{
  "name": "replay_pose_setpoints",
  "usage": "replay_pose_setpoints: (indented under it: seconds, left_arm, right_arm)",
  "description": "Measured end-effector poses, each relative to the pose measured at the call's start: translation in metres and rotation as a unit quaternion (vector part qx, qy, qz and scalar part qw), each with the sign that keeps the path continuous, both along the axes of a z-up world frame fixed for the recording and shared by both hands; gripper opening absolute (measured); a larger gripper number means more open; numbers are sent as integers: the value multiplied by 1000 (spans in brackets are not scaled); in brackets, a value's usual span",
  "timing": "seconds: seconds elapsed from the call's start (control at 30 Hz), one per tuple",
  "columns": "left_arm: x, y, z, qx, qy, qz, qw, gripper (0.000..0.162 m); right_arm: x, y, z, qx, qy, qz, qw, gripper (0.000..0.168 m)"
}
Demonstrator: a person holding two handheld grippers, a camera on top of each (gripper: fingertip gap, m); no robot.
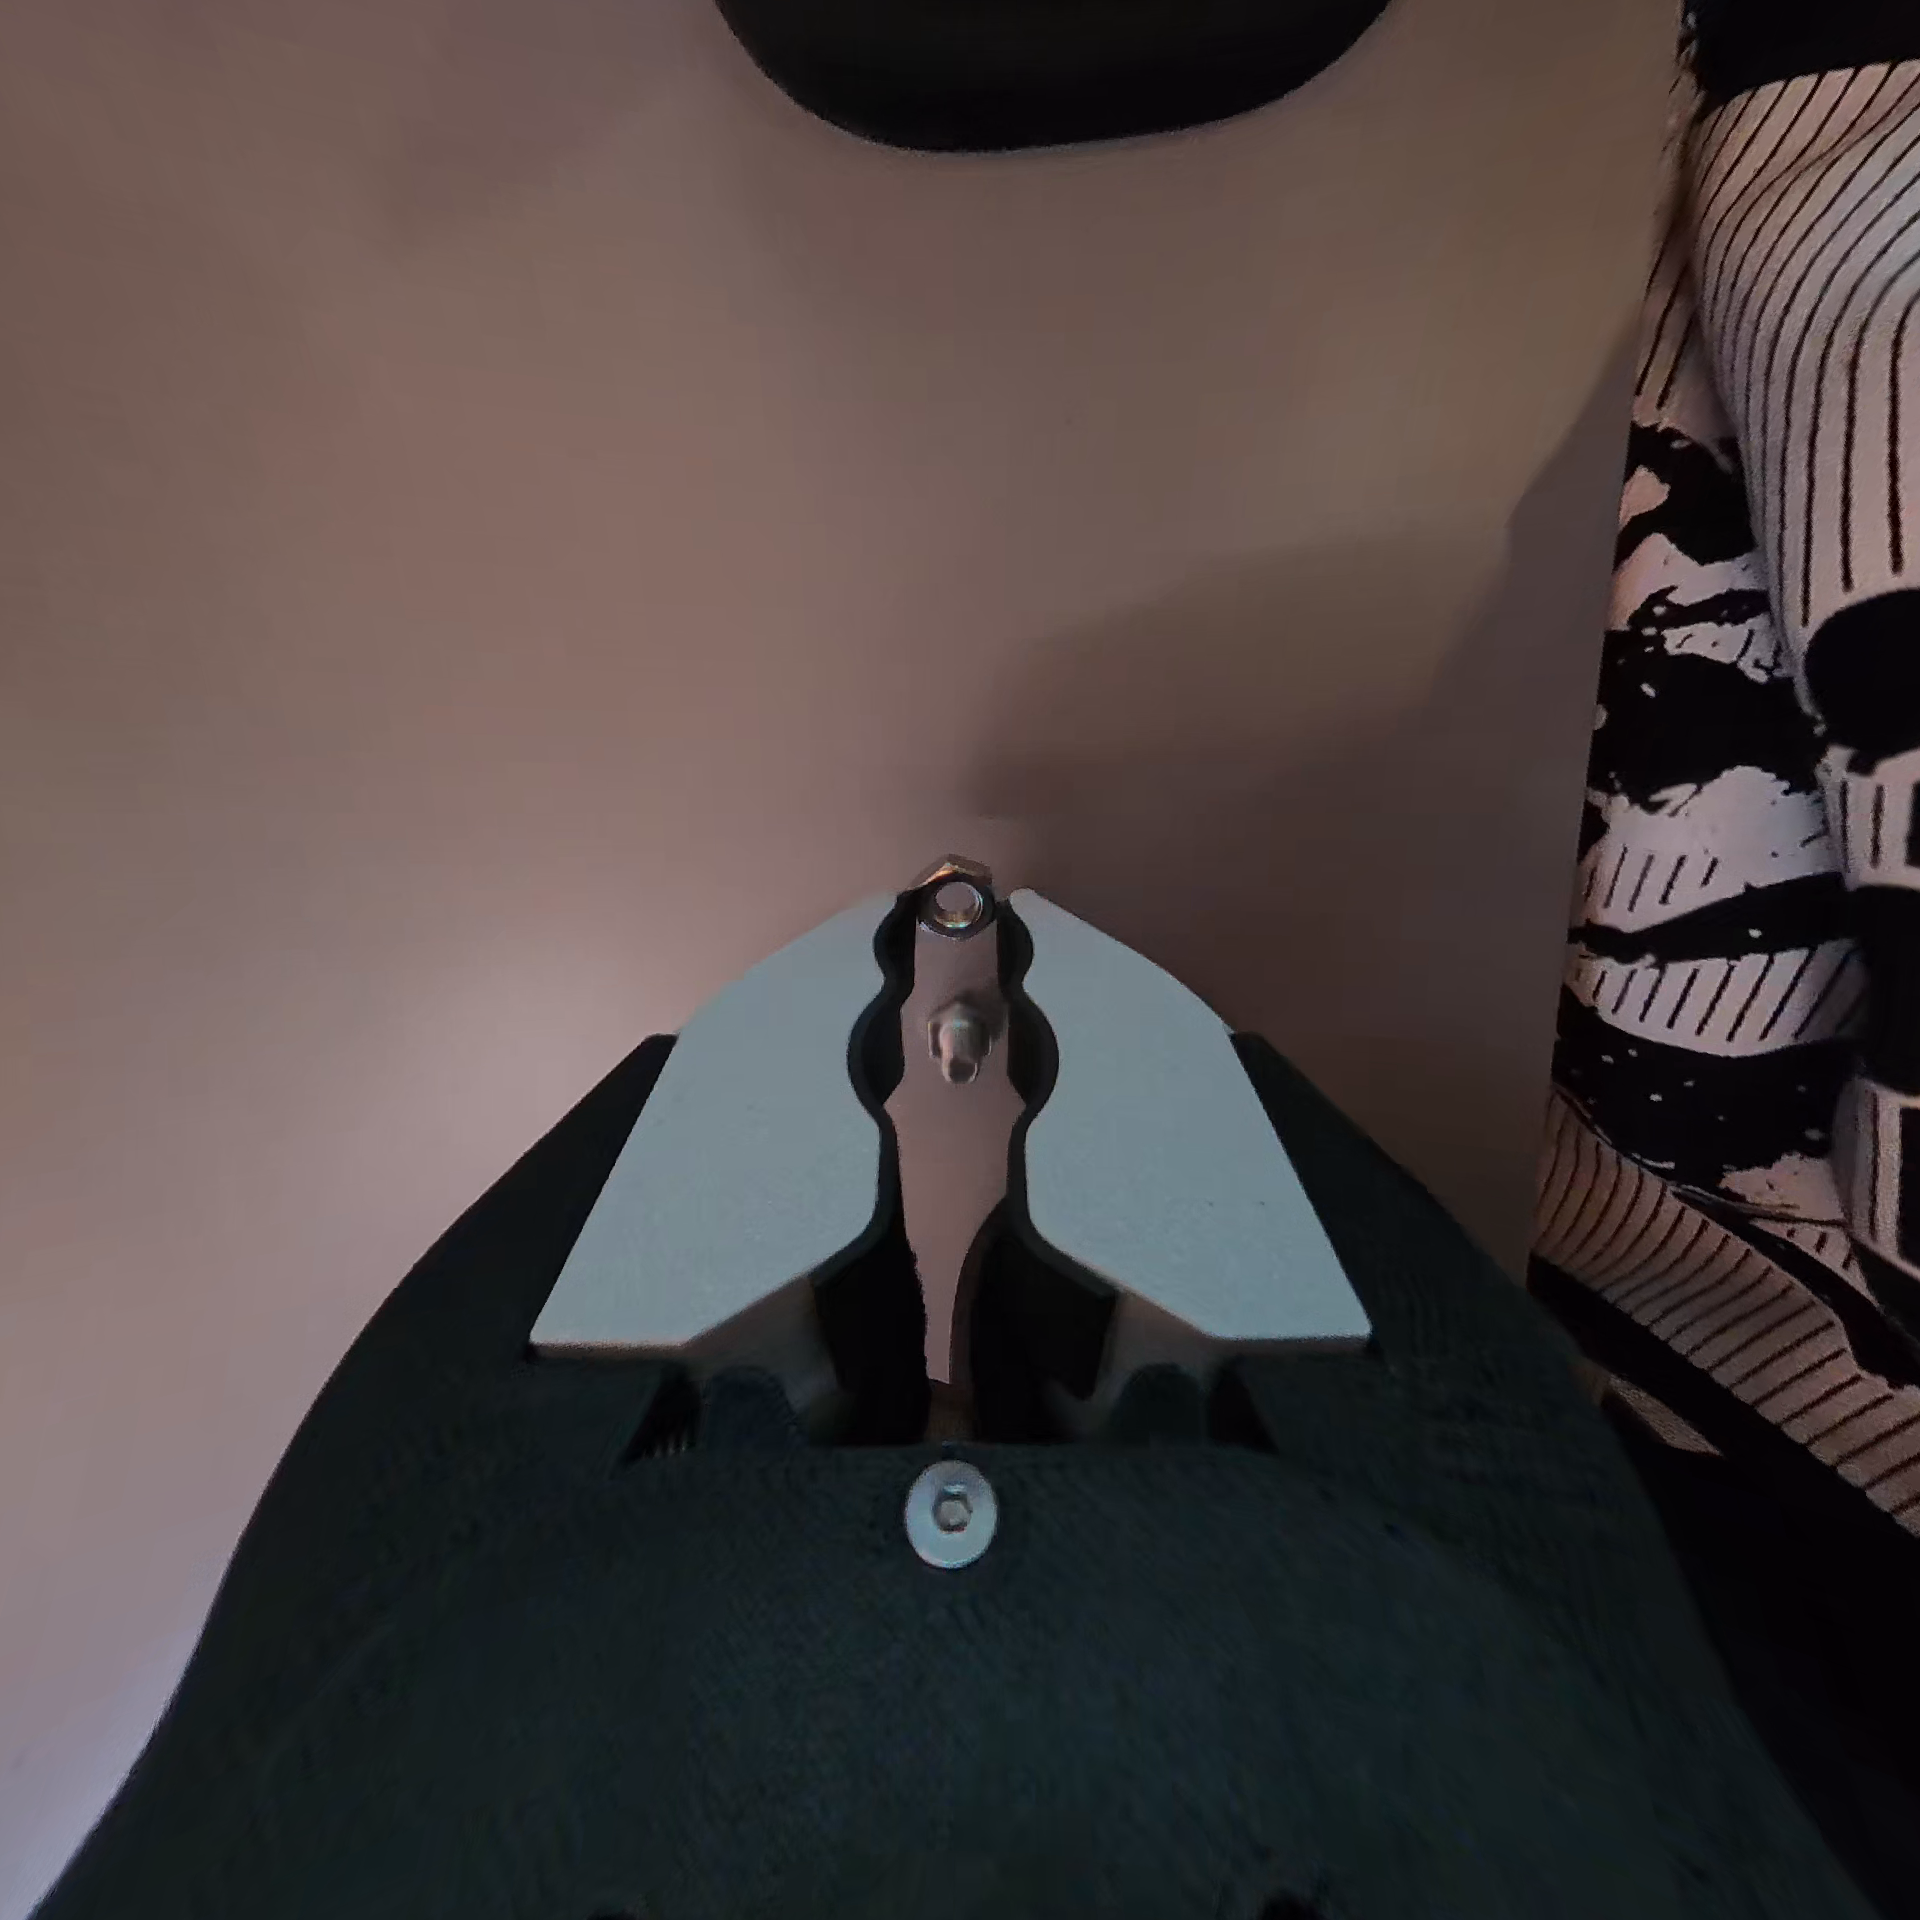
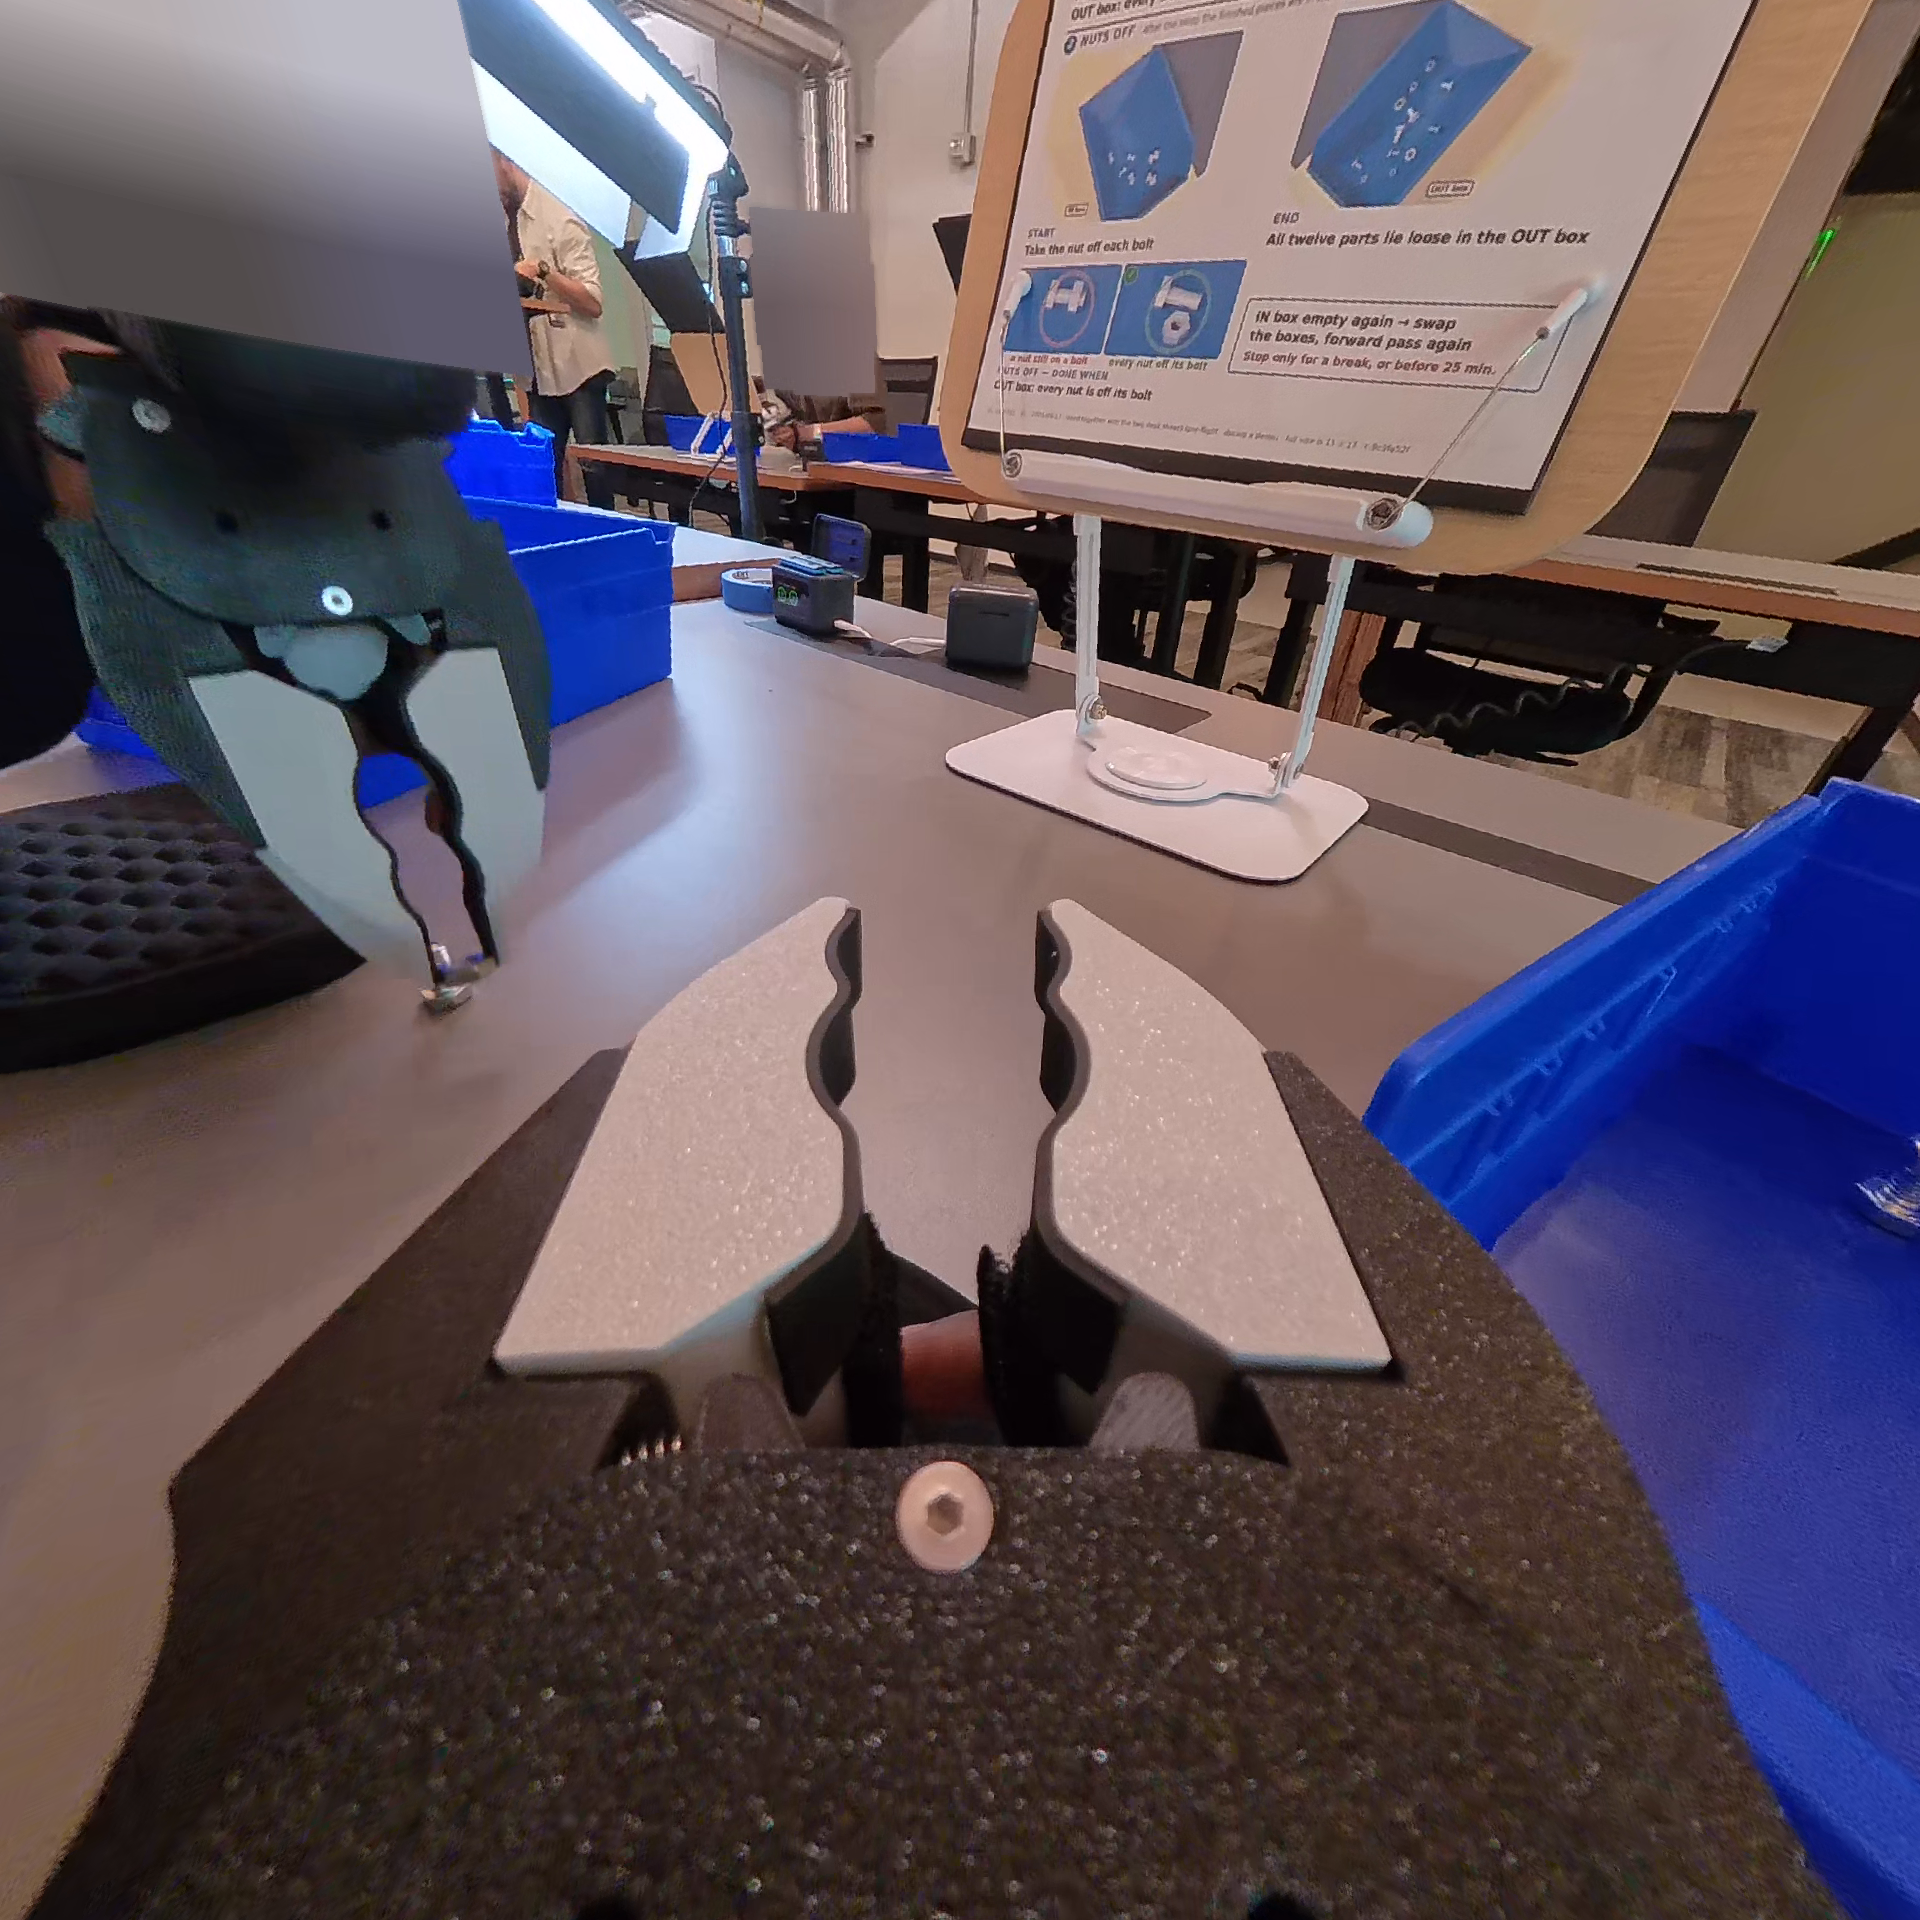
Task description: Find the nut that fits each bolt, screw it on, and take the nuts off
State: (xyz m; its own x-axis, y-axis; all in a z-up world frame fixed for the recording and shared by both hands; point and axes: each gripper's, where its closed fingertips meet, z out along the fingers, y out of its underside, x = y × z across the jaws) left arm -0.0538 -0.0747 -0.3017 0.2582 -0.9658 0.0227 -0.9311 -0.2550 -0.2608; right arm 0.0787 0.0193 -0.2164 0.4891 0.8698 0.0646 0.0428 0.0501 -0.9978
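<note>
1. The left gripper (image 1: pixel 951 914) is shown with its jaws drawn nearly together on a small hex nut (image 1: pixel 948 906), pinched at the very tips with the bore facing the camera. A short bolt (image 1: pixel 958 1039) is seen just beneath, lying on the tabletop (image 1: pixel 520 623) in the gap between the jaws; whether it is touched cannot be told.
2. The right gripper (image 2: pixel 948 925) is held with its jaws parted and nothing between them.
3. The pose is given by the right wrist view: the left gripper (image 2: pixel 457 961) is pointed steeply down, its tips just above the tabletop (image 2: pixel 831 790), while the right gripper is held low and roughly level, well apart.
4. Progress is judged as partial: nut and bolt appear separate here. A blue bin (image 2: pixel 1662 1091) at right holds at least one metal part (image 2: pixel 1896 1195); the remaining count cannot be told.
5. Farther out, a document stand (image 2: pixel 1164 790) and a dark perforated pad (image 2: pixel 135 914) are seen.
</note>
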Motion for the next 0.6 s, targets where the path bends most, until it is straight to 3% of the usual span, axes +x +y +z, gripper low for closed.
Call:
replay_pose_setpoints:
  seconds: [0.33,0.6]
  left_arm:
    - [10,0,-25,-16,20,6,1000,15]
    - [11,0,-25,-16,3,14,1000,19]
  right_arm:
    - [-1,0,0,2,-2,-1,1000,32]
    - [-1,0,-1,0,-3,-1,1000,32]
